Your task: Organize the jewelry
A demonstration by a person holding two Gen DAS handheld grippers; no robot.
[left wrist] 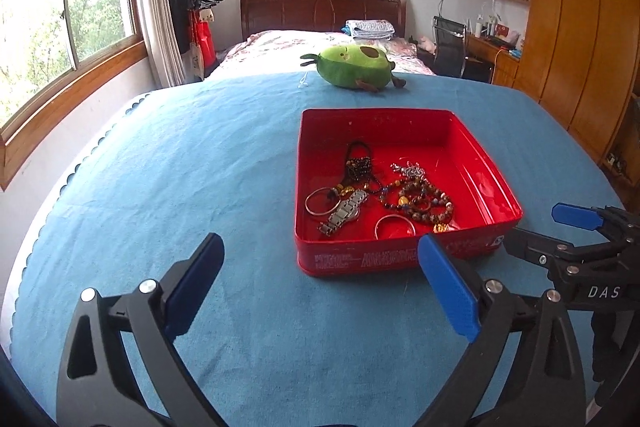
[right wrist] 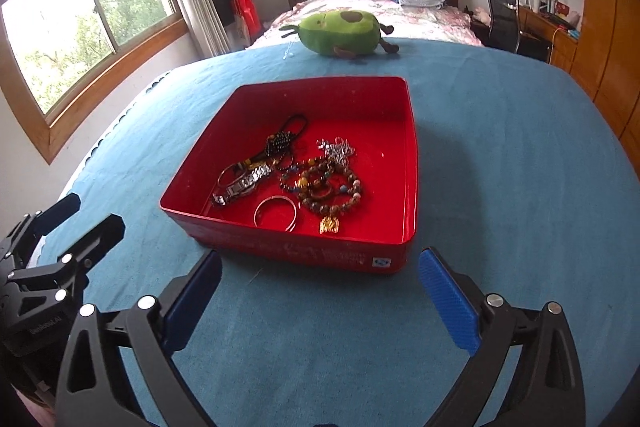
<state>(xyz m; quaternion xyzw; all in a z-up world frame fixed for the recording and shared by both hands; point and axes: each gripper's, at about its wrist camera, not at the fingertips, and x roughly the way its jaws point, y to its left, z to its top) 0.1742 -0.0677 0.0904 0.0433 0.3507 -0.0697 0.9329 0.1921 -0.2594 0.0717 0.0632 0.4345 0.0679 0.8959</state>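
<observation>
A red tin box (left wrist: 484,147) (right wrist: 410,147) sits on the blue cloth and holds a heap of jewelry: a silver watch (left wrist: 345,211) (right wrist: 240,183), silver bangles (left wrist: 394,225) (right wrist: 276,213), brown bead bracelets (left wrist: 426,199) (right wrist: 332,189), a dark bead necklace (left wrist: 358,165) (right wrist: 286,139) and a silver chain (left wrist: 410,170) (right wrist: 338,147). My left gripper (left wrist: 320,287) is open and empty, just in front of the box's near left corner. My right gripper (right wrist: 320,299) is open and empty, in front of the box's near wall. Each gripper shows at the edge of the other's view.
A green avocado plush toy (left wrist: 354,67) (right wrist: 340,33) lies at the table's far edge. The blue cloth (left wrist: 180,167) (right wrist: 500,147) covers the table. Beyond it stand a bed, a coat rack at left, a desk and wooden wardrobes at right.
</observation>
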